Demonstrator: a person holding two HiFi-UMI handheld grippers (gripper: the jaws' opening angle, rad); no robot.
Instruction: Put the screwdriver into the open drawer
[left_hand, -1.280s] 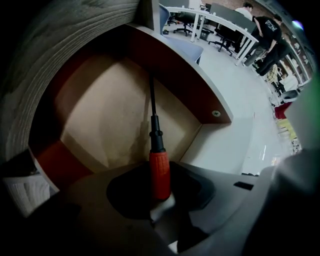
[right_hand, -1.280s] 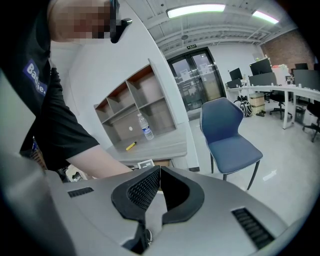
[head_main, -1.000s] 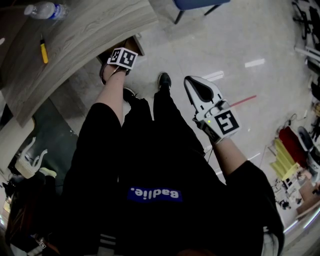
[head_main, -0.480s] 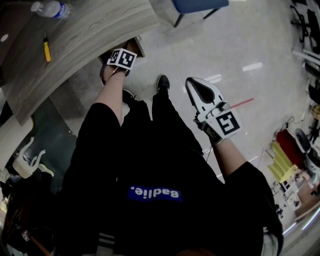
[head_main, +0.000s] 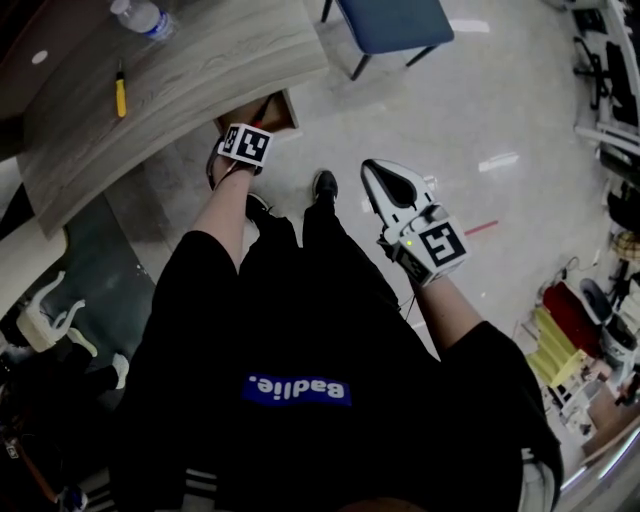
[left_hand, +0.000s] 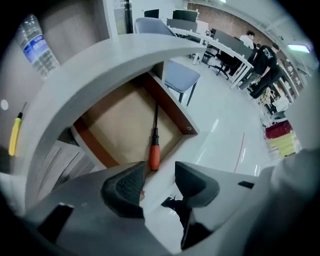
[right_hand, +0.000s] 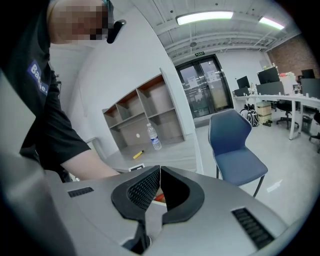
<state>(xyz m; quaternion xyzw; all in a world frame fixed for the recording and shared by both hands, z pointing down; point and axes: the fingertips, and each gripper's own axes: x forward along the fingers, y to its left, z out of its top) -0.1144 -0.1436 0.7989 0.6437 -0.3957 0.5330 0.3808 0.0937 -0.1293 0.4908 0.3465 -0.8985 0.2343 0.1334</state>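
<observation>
Screwdriver (left_hand: 154, 150) in drawer (left_hand: 117, 125), seemingly at rim

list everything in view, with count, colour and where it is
screwdriver: one, orange handle, lying in the drawer
drawer: one, brown inside, open under the desk
desk: one, grey wood grain, upper left of the head view
yellow tool: one, on the desk
water bottle: one, clear, blue label, on the desk
chair: one, blue, beside the desk
left gripper: above the drawer, jaws just been opening, nothing between them
right gripper: jaws together
</observation>
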